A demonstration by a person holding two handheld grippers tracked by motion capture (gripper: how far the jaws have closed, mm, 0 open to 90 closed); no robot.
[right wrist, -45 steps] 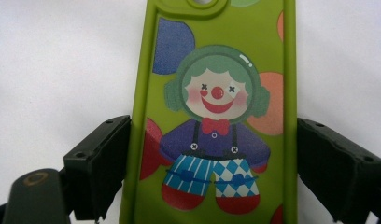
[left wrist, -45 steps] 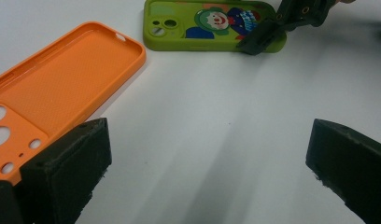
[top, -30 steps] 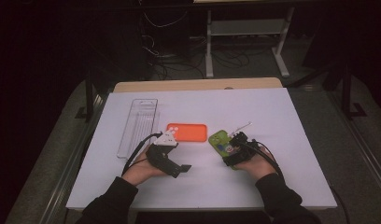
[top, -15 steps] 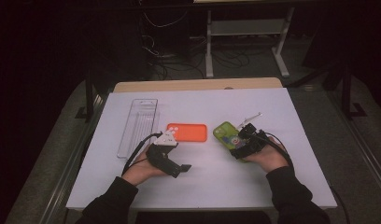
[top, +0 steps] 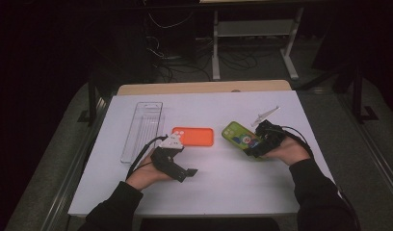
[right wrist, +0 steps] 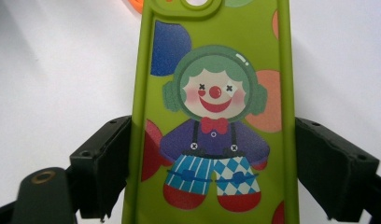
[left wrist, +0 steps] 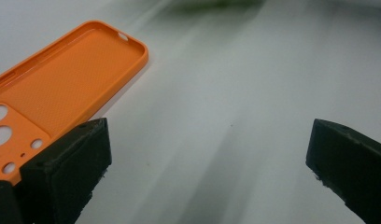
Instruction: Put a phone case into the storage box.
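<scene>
Your left gripper (top: 177,166) is resting wide open on the white table (top: 233,187), holding nothing. Your right gripper (top: 258,144) is squeezing the sides of the green case (right wrist: 216,116). Between them the orange case (top: 193,136) is lying flat. A clear tray (top: 142,130) is sitting farther left. Cables (top: 185,62) are trailing over the dark floor behind.

L gripper (top: 185,172) blk, grey plate | R gripper (top: 255,148) blk | dark sleeves (top: 317,192)
</scene>
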